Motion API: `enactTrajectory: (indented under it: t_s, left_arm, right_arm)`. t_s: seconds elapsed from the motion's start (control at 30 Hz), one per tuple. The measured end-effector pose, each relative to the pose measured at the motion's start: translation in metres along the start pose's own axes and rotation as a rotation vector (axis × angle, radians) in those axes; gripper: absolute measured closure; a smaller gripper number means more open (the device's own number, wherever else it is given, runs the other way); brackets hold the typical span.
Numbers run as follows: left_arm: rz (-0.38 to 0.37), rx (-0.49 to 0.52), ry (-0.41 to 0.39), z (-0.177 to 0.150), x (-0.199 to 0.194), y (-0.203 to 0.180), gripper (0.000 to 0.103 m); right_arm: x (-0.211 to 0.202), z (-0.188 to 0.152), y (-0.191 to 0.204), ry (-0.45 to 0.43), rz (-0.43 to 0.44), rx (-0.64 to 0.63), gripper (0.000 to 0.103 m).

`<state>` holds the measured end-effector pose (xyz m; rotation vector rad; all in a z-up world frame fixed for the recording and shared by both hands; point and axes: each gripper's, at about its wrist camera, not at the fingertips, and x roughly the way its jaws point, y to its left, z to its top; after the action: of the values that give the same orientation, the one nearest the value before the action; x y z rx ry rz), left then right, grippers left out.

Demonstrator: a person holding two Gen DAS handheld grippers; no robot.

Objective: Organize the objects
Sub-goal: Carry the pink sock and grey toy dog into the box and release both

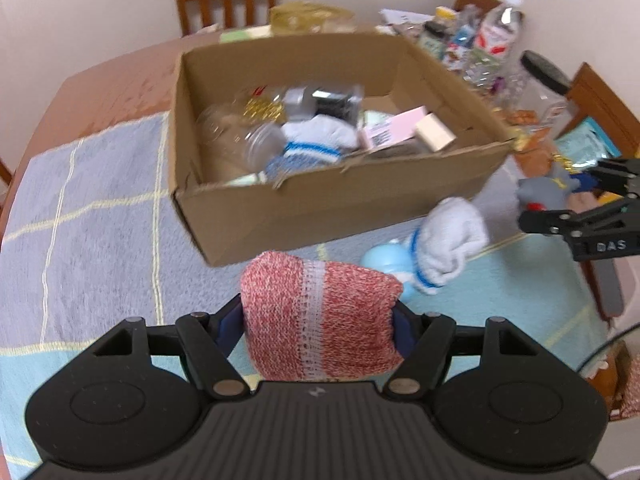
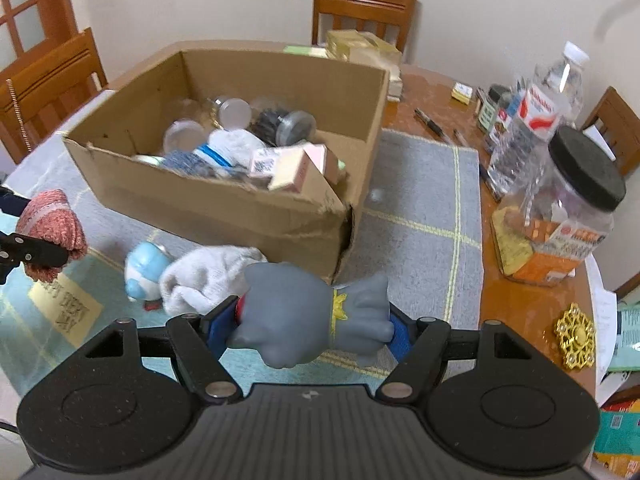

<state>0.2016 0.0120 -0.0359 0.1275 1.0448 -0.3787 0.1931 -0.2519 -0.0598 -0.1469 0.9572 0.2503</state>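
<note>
My left gripper [image 1: 318, 326] is shut on a rolled red-and-white knit sock [image 1: 320, 316], held above the cloth in front of the cardboard box [image 1: 320, 208]. In the right wrist view the same sock [image 2: 52, 228] shows at the far left. My right gripper [image 2: 310, 328] is shut on a grey toy figure [image 2: 308, 316] with a yellow band, off the box's near right corner. That figure [image 1: 548, 194] and the right gripper [image 1: 560, 200] appear at the right edge of the left wrist view. The box [image 2: 224, 204] holds jars, a white sock and small cartons.
A white sock [image 1: 448, 240] and a pale blue toy [image 1: 386, 260] lie on the checked cloth [image 1: 100, 208] before the box. A black-lidded jar [image 2: 560, 216], a water bottle [image 2: 536, 112], pens and a gold ornament [image 2: 574, 336] crowd the table's right side. Wooden chairs ring the table.
</note>
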Motion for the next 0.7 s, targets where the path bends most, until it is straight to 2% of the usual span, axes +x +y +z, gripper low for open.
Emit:
enactTrajectory:
  t_s: [0.4,0.63,0.67,0.7]
  left_arm:
    - [-0.051,0.065,-0.117,0.057,-0.027,-0.013,0.032]
    - [-0.024,0.082,-0.167,0.099,-0.015,-0.014,0.029]
    - [-0.013,0.074,-0.173,0.103,-0.012,-0.013,0.021]
    - [0.005,0.065,-0.176,0.107,-0.008,-0.012,0.008]
  right_arm:
    - [-0.031,0.038,0.012,-0.083,0.041,-0.063,0.025]
    - [-0.031,0.060,0.012,-0.121,0.038,-0.085,0.025]
    - [-0.030,0.063,0.012,-0.125,0.037,-0.089,0.025]
    - [-0.029,0.067,0.012,-0.128,0.037,-0.094,0.025]
